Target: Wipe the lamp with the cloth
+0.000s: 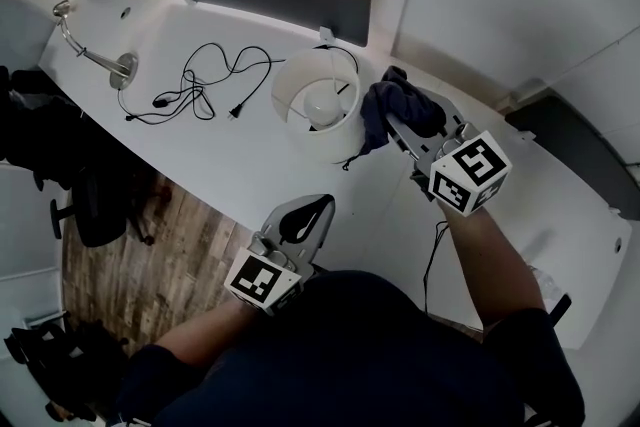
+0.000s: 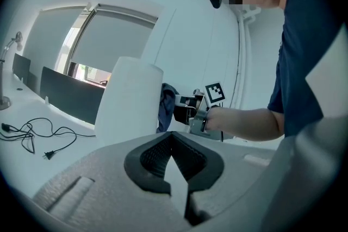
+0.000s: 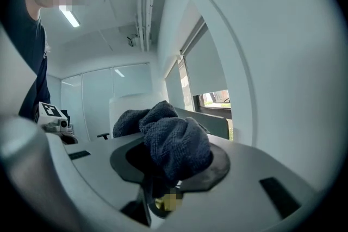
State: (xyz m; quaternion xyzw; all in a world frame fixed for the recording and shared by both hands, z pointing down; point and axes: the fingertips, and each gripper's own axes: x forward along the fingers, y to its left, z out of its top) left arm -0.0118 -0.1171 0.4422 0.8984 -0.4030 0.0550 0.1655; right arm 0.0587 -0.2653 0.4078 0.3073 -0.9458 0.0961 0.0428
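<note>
White desk (image 1: 190, 150) fills the head view. Well ahead and to the left of the left tongs (image 1: 316, 208), a loose black cable (image 1: 200, 85) lies in tangled loops. The left tongs hover low near the desk's front edge, jaws together with nothing between them. They point at the lamp (image 1: 330, 140), which stands just ahead of them. The lamp's white drum shade (image 2: 128, 100) sits between the two tongs' tips, and the bulb (image 1: 322, 102) shows down through its open top.

At the shade's right side, the right tongs (image 1: 405, 127) are clamped on a bunched dark blue cloth (image 1: 393, 103), which lies against or just beside the shade's outer wall.

Wiping well likely means pressing the cloth lightly and sweeping it round the shade, while the idle left tongs brace the lamp so it cannot tip or slide.

The lamp's base and stem are hidden beneath the shade. Whether cloth and shade actually touch is hard to make out. The right tongs' jaw tips are buried in the cloth.
</note>
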